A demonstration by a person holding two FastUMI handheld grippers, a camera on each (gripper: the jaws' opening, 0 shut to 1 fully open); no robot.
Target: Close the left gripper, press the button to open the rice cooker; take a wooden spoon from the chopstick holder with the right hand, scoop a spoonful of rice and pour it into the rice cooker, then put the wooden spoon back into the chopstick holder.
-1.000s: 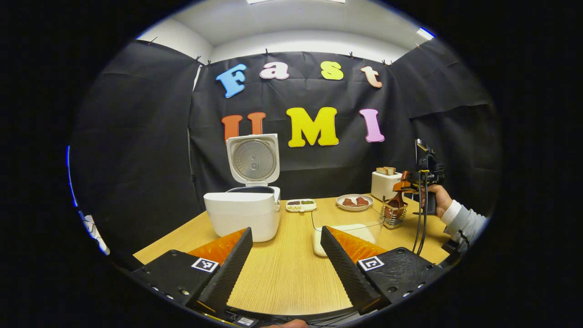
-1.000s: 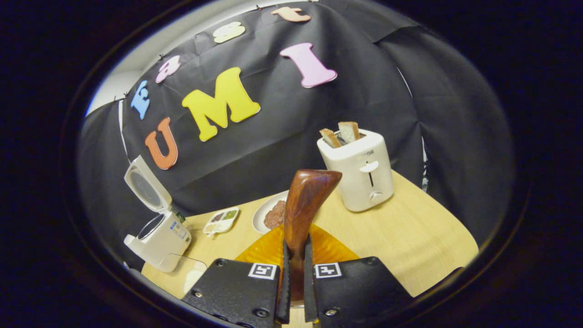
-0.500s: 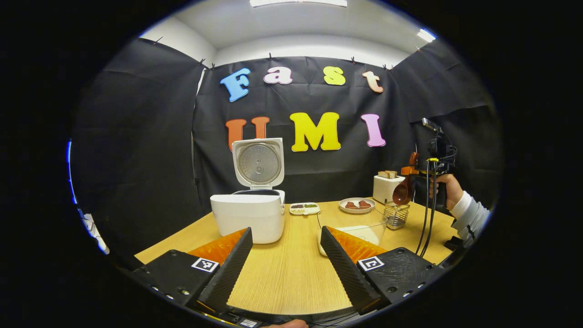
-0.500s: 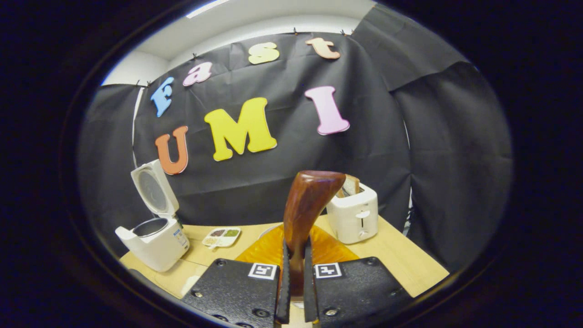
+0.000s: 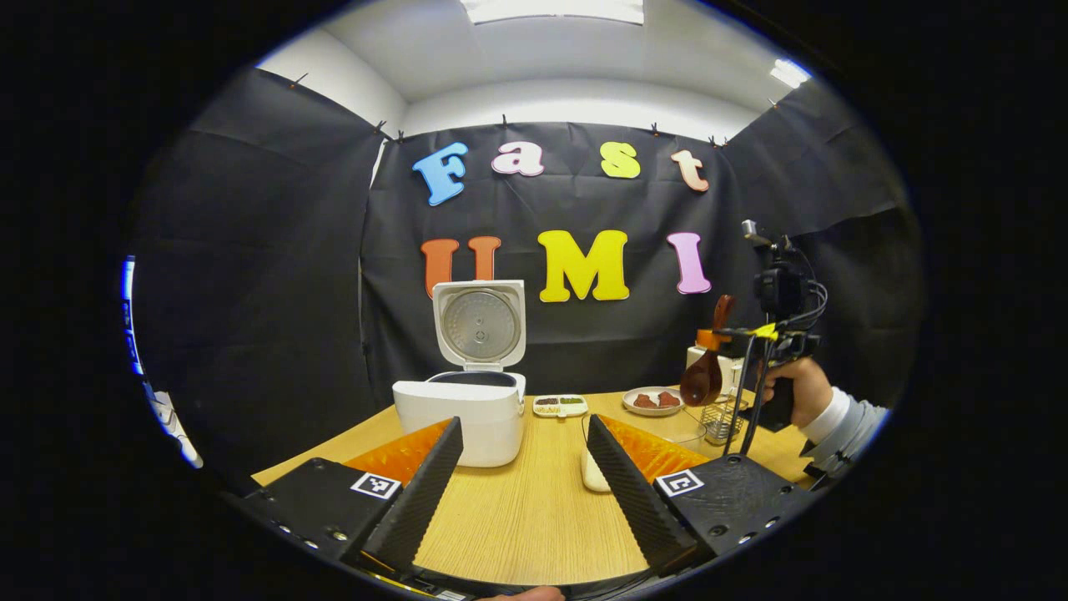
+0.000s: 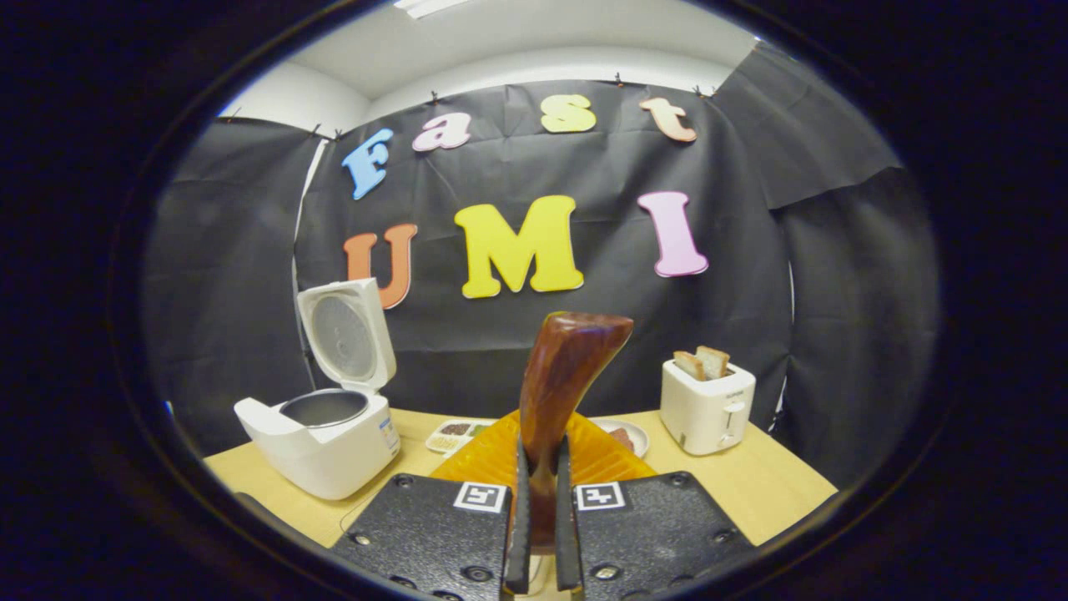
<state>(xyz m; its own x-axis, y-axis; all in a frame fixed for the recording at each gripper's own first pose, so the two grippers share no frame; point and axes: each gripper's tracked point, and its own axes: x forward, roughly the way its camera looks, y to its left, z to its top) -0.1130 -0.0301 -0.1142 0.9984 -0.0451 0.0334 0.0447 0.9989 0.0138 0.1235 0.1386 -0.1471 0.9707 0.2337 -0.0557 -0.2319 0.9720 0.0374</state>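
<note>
The white rice cooker (image 5: 463, 417) stands on the wooden table (image 5: 534, 509) with its lid (image 5: 480, 321) up and the pot exposed. My left gripper (image 5: 521, 476) is open low over the table, nothing between its fingers. Off to the right, a hand holds my right gripper (image 5: 717, 335) shut on the dark wooden spoon (image 5: 702, 380), which hangs bowl-down just above the wire chopstick holder (image 5: 719, 415). In the right gripper view the spoon handle (image 6: 567, 376) sticks up from my right gripper (image 6: 538, 534), with the open rice cooker (image 6: 321, 442) at the left. The glass rice bowl (image 5: 677, 431) is partly hidden behind my left gripper.
A white toaster (image 6: 707, 405) with bread slices stands at the back right. A plate of meat (image 5: 652, 401) and a small divided tray (image 5: 559, 405) lie near the back wall. Cables hang from the right gripper over the table's right side.
The right gripper lifted the spoon up out of the chopstick holder and swung left towards the table's middle. The left gripper stayed open and drew back slightly.
</note>
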